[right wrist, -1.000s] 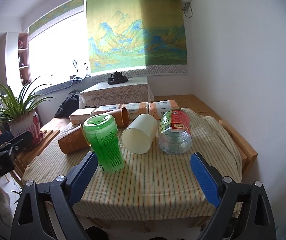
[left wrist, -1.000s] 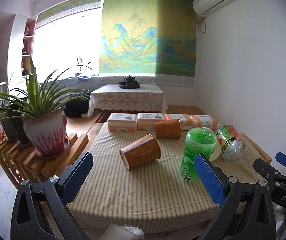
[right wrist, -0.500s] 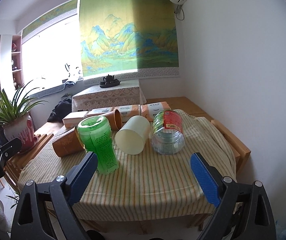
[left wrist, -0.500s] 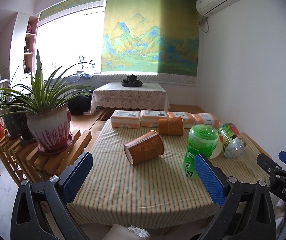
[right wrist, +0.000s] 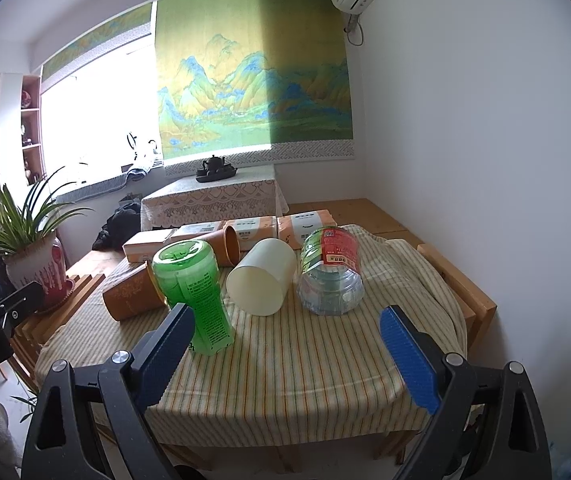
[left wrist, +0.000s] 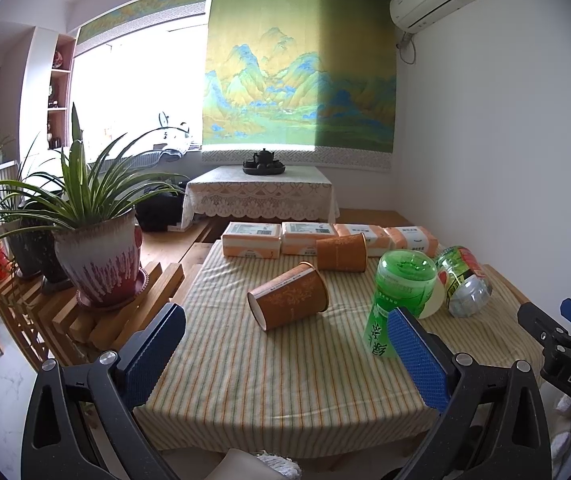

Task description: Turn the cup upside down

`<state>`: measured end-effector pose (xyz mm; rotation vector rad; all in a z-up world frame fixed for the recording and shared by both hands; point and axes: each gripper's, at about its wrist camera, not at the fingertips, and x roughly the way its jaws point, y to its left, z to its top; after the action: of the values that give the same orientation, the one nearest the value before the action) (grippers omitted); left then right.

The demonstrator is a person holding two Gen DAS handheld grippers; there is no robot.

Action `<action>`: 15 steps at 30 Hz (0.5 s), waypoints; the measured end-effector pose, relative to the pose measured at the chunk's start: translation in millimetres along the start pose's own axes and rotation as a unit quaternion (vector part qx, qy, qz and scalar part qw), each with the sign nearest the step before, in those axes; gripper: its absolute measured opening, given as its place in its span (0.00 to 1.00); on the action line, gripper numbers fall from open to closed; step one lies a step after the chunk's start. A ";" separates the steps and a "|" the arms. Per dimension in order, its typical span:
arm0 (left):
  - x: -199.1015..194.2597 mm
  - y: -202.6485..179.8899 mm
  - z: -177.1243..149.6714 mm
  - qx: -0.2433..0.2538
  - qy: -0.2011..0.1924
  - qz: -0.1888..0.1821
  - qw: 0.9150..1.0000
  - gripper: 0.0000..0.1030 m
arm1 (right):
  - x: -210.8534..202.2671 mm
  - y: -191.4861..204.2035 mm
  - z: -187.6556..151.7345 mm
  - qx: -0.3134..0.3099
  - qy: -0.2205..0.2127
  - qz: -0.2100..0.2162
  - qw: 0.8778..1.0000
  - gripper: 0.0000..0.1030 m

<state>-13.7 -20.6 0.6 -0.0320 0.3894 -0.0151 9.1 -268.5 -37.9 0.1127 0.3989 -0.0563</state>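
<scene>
Two orange paper cups lie on their sides on the striped tablecloth: a near one [left wrist: 289,295] [right wrist: 131,294] and a far one [left wrist: 341,252] [right wrist: 225,246]. A cream cup [right wrist: 263,282] lies on its side, base toward my right camera; in the left wrist view only its edge [left wrist: 433,300] shows behind the green bottle. My left gripper [left wrist: 285,356] is open and empty, before the table's near edge. My right gripper [right wrist: 285,352] is open and empty, short of the cream cup. It also shows in the left wrist view [left wrist: 565,332].
A green bottle [left wrist: 397,300] [right wrist: 195,292] stands upside down on the table. A clear bottle with a red-green label [right wrist: 331,276] [left wrist: 463,280] lies on its side. Tissue packs [left wrist: 251,240] line the far edge. A potted plant [left wrist: 97,256] stands on a wooden rack at left.
Both grippers have drifted slightly; the table looks a little nearer and lower in both views. Jaws stay open. Nothing on the table has moved.
</scene>
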 end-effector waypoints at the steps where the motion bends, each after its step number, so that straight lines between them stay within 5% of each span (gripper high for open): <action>1: 0.3 -0.3 -0.1 0.000 0.000 0.000 1.000 0.99 | 0.2 0.0 0.2 0.000 0.000 0.000 1.000 0.89; 15: 0.4 -0.8 0.0 0.000 0.000 0.001 1.000 0.99 | -1.1 0.2 -0.1 0.001 -0.002 0.000 1.000 0.89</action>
<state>-13.4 -21.3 0.5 -0.0314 0.3895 -0.0133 8.1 -268.3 -37.6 0.1137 0.3946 -0.0569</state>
